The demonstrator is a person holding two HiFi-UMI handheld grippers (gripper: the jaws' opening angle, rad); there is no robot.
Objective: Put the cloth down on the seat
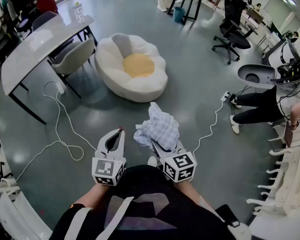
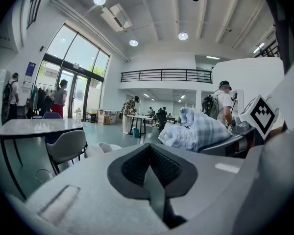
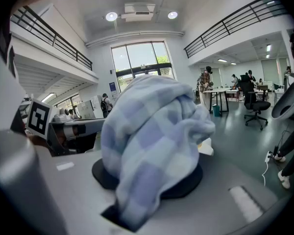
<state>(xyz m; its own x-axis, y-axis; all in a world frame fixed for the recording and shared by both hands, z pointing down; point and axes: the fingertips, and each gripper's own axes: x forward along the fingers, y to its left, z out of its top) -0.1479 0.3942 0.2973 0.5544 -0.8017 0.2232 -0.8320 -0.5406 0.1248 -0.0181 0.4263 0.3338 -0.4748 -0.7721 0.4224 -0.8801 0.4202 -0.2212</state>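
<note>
Far to the left of the left fingertips stands a white table [image 1: 35,46] with a grey chair [image 1: 72,56] tucked against its edge. A white cable [image 1: 57,129] loops over the floor between that chair and the left gripper [image 1: 119,132]. The left gripper view shows its jaws pressed together at the tips with nothing between them. Ahead of both pairs of fingertips, well apart from them, the seat [image 1: 110,64] rests on the floor: a ring of white padded lobes enclosing a yellow centre pad [image 1: 138,65]. The cloth [image 1: 159,126], pale blue with a check pattern, is not on the seat. It is bunched over the tips of the right gripper [image 1: 154,140], just right of the left fingertips and off the floor. In the right gripper view the jaws are clamped on a lower fold of the cloth, and the rest piles up above the pads and covers them. Far ahead and slightly right of the right fingertips, a teal bin [image 1: 178,15] stands beside the legs of a table; its contents cannot be made out. Further right is a black office chair [image 1: 233,31]. At the right edge, level with the right fingertips, a seated person [image 1: 262,106] extends both legs toward the middle of the floor.
</note>
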